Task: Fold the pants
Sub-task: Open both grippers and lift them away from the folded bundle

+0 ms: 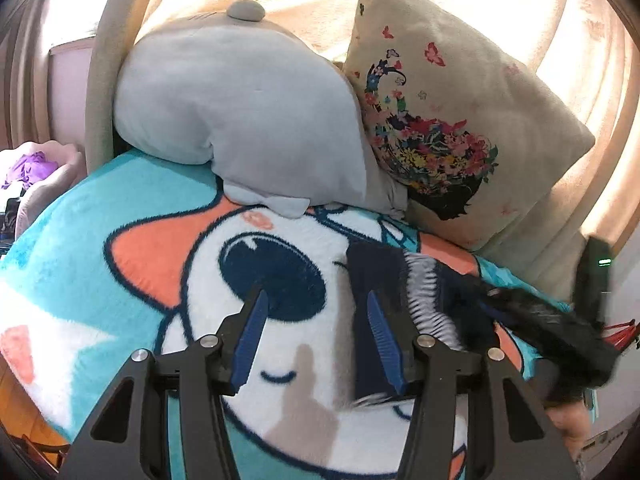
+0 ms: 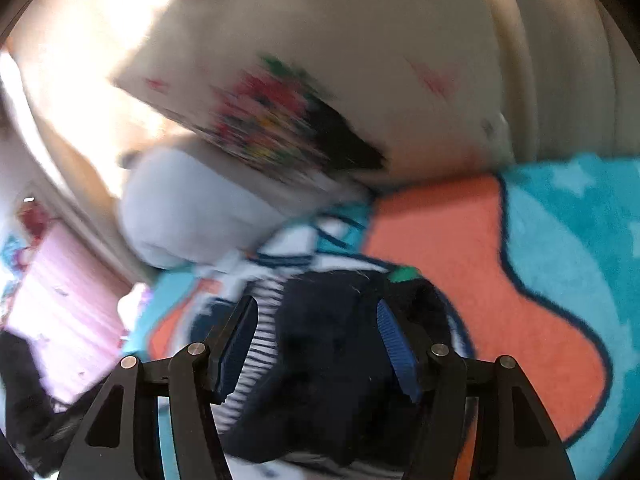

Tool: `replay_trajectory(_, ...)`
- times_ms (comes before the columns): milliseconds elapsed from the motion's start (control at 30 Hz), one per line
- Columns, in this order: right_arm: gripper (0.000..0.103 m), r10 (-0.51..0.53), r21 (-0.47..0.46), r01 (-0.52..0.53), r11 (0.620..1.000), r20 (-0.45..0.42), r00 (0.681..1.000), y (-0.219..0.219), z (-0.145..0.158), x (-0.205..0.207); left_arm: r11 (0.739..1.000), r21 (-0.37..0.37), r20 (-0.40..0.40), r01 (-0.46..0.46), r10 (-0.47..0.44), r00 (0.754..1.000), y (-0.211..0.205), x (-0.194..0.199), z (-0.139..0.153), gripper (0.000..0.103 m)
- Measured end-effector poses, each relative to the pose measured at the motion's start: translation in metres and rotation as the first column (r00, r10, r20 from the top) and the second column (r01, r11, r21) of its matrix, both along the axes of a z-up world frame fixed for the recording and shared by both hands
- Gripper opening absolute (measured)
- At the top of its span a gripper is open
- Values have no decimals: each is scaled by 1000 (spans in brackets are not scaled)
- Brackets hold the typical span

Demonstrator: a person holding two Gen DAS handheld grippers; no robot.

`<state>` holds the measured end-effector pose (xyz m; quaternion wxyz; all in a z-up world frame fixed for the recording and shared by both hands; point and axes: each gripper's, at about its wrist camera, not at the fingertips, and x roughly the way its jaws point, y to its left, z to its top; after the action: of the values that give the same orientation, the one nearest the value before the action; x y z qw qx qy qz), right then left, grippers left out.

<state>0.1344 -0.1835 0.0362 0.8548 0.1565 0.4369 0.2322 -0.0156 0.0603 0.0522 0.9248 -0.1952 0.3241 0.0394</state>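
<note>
Left wrist view alone: right gripper (image 1: 592, 280) beside navy pants (image 1: 378, 280).

Blanket (image 1: 100, 216): plush fleece, fuzzy nap, matt. Pants (image 1: 372, 276) beside the left gripper's (image 1: 318, 304) right finger: dark knit cloth, ribbed striped band, matt. Left gripper: matt black plastic arms, ridged blue rubbery pads (image 1: 380, 332), bright smooth metal pins. Grey pillow (image 1: 240, 108) ahead: smooth soft cloth. Printed cushion (image 1: 460, 100) ahead-right: coarse woven cloth. Right gripper (image 2: 318, 316): same finish.

A grey plush (image 1: 240, 116) leans beside a floral cushion (image 1: 452, 120) on the cartoon blanket (image 1: 120, 208).
</note>
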Motion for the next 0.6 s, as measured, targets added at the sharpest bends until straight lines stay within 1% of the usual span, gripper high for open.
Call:
replay_trajectory(33, 67, -16, -27, 15, 1000, -33, 999, -1, -11, 3, 1000, 7, 2, 0, 0, 1000, -2, -1, 0, 51)
replay_trajectory(67, 67, -22, -35, 21, 999, -35, 999, -2, -14, 1, 1000, 21, 5, 2, -2, 1000, -4, -2, 2, 51)
replay_trajectory(100, 67, -26, -37, 25, 999, -26, 999, -6, -13, -3, 999, 37, 11, 6, -6, 1000, -8, -3, 3, 51)
replay_trajectory(167, 67, -32, -24, 32, 999, -4, 999, -11, -2, -15, 998, 68, 29, 10, -12, 1000, -14, -7, 8, 52)
replay_trajectory(233, 68, -52, -14, 53, 999, 48, 997, -15, 13, -32, 994, 104, 59, 12, -18, 998, -22, -13, 14, 57)
replay_trajectory(267, 69, -66, -30, 69, 997, 89, 994, -17, 22, -44, 993, 119, 68, 9, -17, 998, -25, -16, 16, 61)
replay_trajectory(333, 73, -97, -67, 109, 992, 159, 982, -20, 32, -68, 988, 156, 93, -4, -11, 996, -33, -23, 21, 64)
replay_trajectory(367, 73, -115, -75, 130, 989, 176, 978, -22, 34, -76, 983, 183, 107, -9, -11, 994, -39, -27, 24, 68)
replay_trajectory(400, 74, -136, -80, 153, 985, 186, 973, -25, 35, -83, 978, 208, 113, -18, -6, 994, -43, -29, 26, 76)
replay_trajectory(433, 75, -165, -82, 183, 980, 190, 968, -28, 34, -89, 971, 238, 117, -35, 7, 993, -47, -32, 29, 81)
replay_trajectory(467, 75, -195, -78, 212, 974, 185, 963, -33, 30, -94, 965, 258, 122, -50, 19, 992, -48, -35, 30, 87)
replay_trajectory(500, 75, -212, -77, 228, 971, 178, 961, -36, 26, -96, 961, 271, 127, -63, 30, 991, -50, -36, 31, 90)
replay_trajectory(533, 75, -225, -81, 241, 967, 168, 960, -38, 22, -97, 959, 275, 130, -70, 35, 991, -49, -37, 32, 91)
replay_trajectory(600, 75, -232, -105, 249, 963, 154, 960, -41, 18, -97, 963, 262, 118, -66, 36, 992, -46, -36, 29, 91)
